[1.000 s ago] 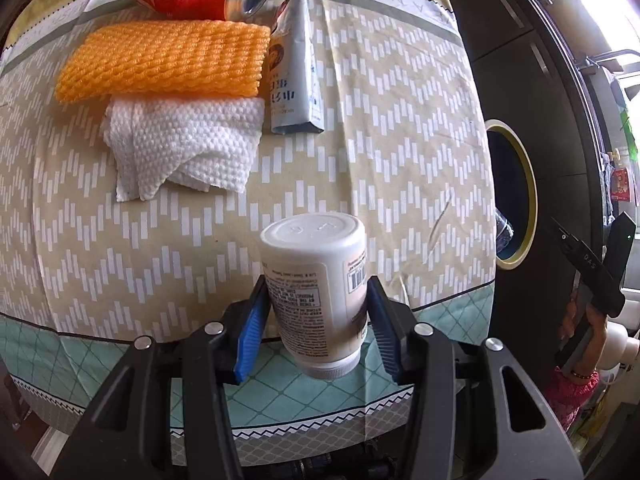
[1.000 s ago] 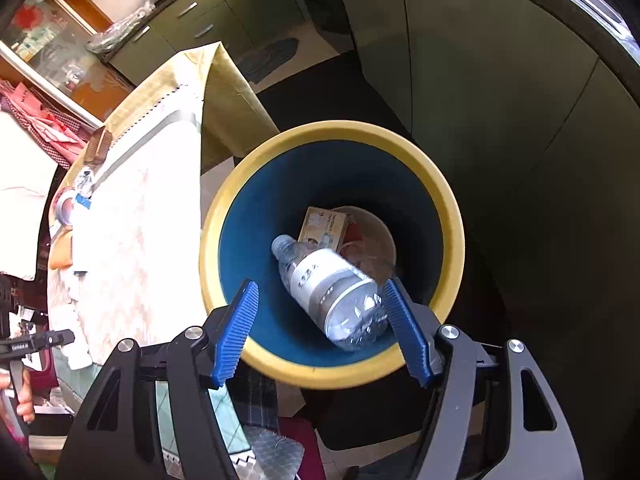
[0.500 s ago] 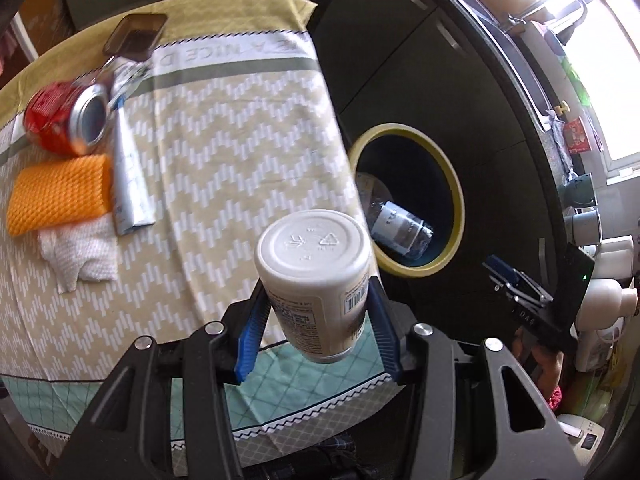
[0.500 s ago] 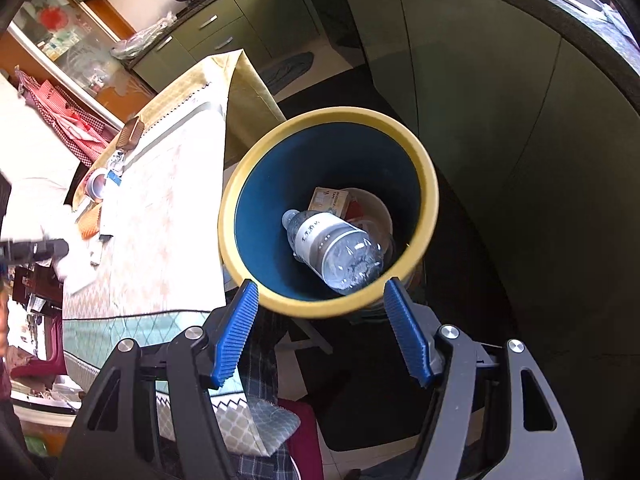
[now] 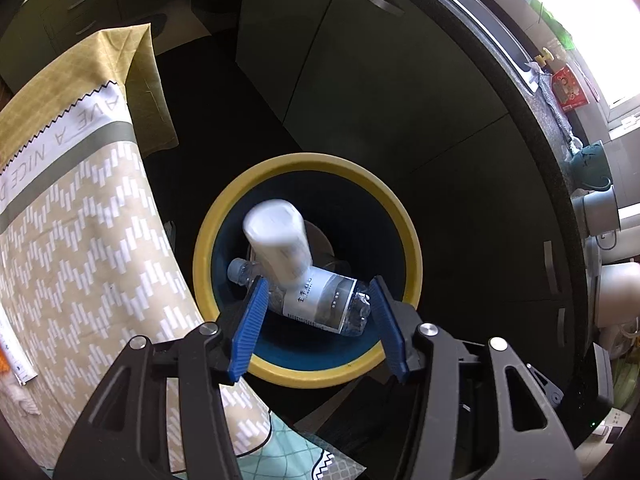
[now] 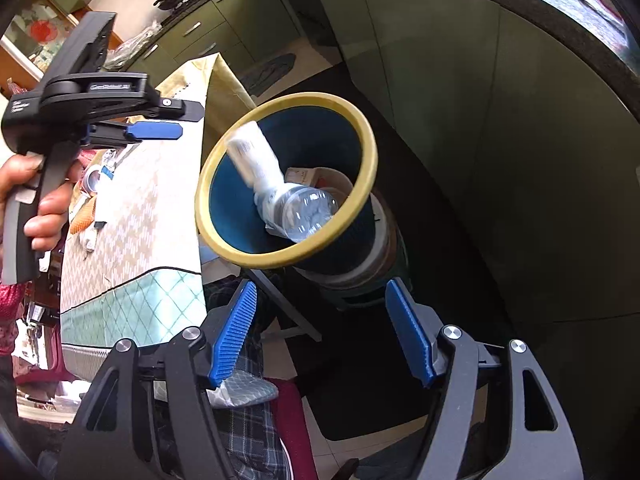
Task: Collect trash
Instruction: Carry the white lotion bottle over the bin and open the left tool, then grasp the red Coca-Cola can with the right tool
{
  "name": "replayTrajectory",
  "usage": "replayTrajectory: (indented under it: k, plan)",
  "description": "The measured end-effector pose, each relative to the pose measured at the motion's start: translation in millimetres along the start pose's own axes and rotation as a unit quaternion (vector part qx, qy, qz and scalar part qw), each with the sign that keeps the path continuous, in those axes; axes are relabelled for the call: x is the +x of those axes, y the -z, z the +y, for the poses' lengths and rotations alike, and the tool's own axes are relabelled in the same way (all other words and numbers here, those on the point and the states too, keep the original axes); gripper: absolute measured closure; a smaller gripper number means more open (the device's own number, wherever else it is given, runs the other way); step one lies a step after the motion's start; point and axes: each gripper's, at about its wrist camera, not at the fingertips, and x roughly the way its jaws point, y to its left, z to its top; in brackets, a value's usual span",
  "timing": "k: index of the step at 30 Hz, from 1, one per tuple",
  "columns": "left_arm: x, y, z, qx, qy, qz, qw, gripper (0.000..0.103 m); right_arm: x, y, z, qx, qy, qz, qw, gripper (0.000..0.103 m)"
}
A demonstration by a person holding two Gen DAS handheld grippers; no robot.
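A blue bin with a yellow rim (image 5: 408, 240) (image 6: 370, 148) stands on the floor beside the table. A white plastic jar (image 5: 276, 242) (image 6: 254, 158), blurred, is falling into it, free of my fingers. A clear water bottle (image 5: 320, 300) (image 6: 308, 210) and a small carton (image 6: 304, 174) lie inside. My left gripper (image 5: 316, 328) is open and empty right above the bin's near rim; it also shows in the right wrist view (image 6: 152, 130). My right gripper (image 6: 324, 328) is open and empty, lower and nearer than the bin.
The table with a beige chevron cloth (image 5: 80, 260) (image 6: 152, 208) is left of the bin. On it lie a can (image 6: 92, 178), an orange foam net (image 6: 82, 218) and other litter. Dark cabinets (image 5: 400, 80) and a counter (image 5: 560, 160) stand behind.
My left gripper swung from the table to above the bin, opened and let go of the white jar, which now drops in. My right gripper drew back from the bin.
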Motion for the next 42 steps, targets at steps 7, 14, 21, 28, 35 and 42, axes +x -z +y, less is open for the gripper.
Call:
replayTrajectory:
  k: [7,14,21,28,35,42]
  plan:
    - [-62,33,39,-0.001,0.03,-0.029,0.9991,0.053,-3,2,13,-0.016,-0.003,0.001,1.0,0.036]
    - [-172,123,129,-0.011,-0.014,-0.11,0.9938,0.042,18,-15,101,-0.114,-0.034,0.02,0.993,0.036]
    - [-216,228,227,-0.074,-0.057,-0.147,0.9848,0.039,54,-46,240,-0.226,-0.049,0.043,0.972,0.036]
    - [-215,301,304,-0.131,-0.055,-0.15,0.9784,0.036,113,-113,361,-0.238,-0.075,0.075,0.965,0.044]
    - [-204,325,345,-0.156,-0.04,-0.13,0.9783,0.036,161,-139,499,-0.41,-0.069,0.095,0.905,0.037]
    - [-211,332,357,-0.154,-0.044,-0.14,0.9771,0.036,218,-133,569,-0.548,-0.003,0.158,0.822,0.031]
